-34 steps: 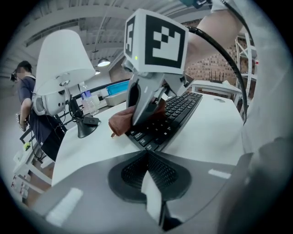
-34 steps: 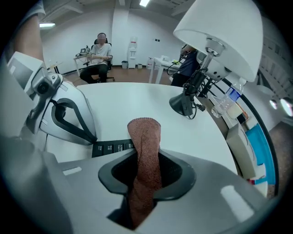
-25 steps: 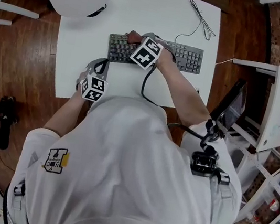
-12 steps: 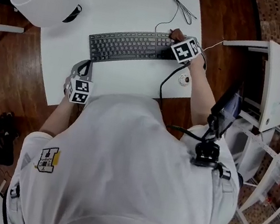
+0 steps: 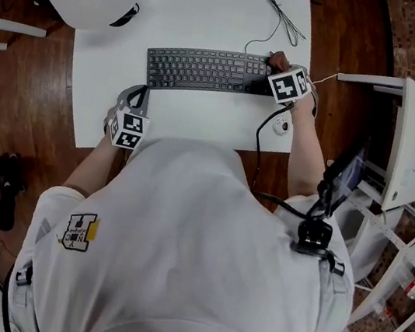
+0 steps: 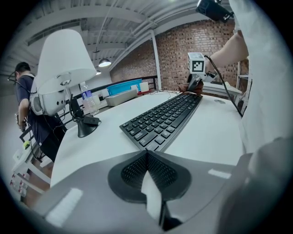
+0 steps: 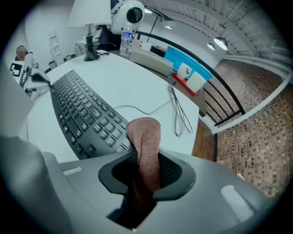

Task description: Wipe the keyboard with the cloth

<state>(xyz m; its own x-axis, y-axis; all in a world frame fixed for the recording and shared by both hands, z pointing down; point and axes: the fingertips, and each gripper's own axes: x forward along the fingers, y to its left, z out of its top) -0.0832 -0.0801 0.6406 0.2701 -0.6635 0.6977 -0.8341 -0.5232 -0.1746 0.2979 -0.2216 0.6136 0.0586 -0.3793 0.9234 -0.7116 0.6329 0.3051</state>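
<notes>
R gripper (image 5: 278, 64), clamped on the cloth (image 7: 145, 137), sits at the right end of the keyboard (image 5: 204, 70), whose long axis runs left from it; L gripper (image 6: 147, 160), closed & empty, waits near-left.

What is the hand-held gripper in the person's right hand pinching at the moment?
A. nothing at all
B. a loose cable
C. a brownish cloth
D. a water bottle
C: the right gripper view shows the right hand-held gripper shut on a brownish cloth, whose folded end sticks out past the jaws over the end of the keyboard.
</notes>
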